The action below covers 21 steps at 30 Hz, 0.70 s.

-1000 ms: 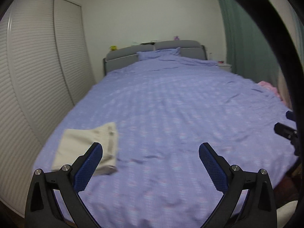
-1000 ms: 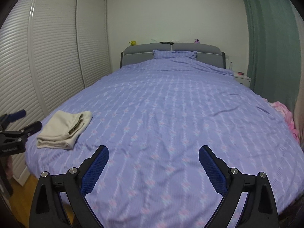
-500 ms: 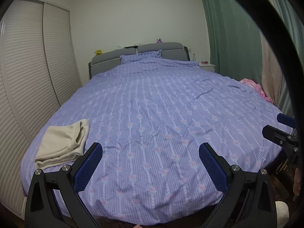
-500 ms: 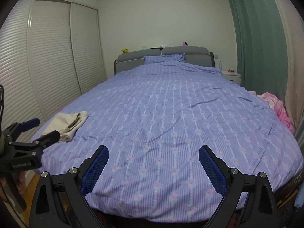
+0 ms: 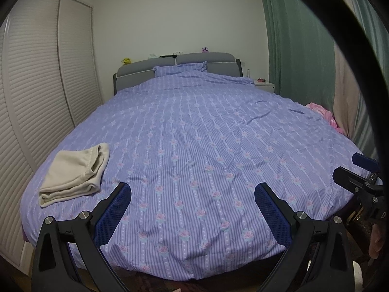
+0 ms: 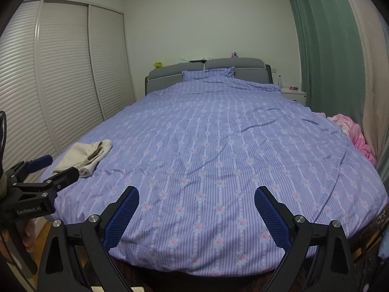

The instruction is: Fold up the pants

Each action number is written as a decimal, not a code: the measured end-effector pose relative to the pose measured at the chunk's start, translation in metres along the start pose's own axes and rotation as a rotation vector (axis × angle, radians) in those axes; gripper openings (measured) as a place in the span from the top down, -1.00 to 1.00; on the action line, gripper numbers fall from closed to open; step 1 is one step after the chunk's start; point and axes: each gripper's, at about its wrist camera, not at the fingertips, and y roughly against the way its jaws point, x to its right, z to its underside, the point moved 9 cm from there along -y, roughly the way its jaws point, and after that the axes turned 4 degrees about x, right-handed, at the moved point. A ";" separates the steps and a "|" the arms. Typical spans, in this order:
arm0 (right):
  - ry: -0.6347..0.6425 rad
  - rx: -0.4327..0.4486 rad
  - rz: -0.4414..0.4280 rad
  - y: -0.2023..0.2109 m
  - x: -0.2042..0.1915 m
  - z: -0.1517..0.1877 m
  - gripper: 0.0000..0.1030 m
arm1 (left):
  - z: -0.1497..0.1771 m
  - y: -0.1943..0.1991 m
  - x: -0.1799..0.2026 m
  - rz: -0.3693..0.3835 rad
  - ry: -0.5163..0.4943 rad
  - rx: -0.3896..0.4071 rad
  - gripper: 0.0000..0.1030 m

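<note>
Folded beige pants (image 5: 74, 172): lying on the bed (image 5: 206, 133) near its foot corner on the wardrobe side. Left claw (image 5: 193, 194): spread wide, empty, pants just beyond its left finger. Right claw (image 6: 197, 197): spread wide, empty, well apart from pants

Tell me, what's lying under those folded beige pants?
The folded beige pants rest directly on the striped purple bedspread, near the bed's left front corner. Whatever the bedspread covers beneath them is hidden.
</note>
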 end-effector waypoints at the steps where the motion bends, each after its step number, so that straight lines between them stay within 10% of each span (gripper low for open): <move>1: 0.001 -0.002 -0.001 -0.001 -0.001 0.000 -0.88 | 0.001 -0.001 0.000 0.003 0.001 -0.003 -1.00; 21: -0.001 -0.028 -0.007 -0.014 -0.001 0.007 -0.88 | 0.007 -0.003 0.004 0.002 0.004 -0.007 -1.00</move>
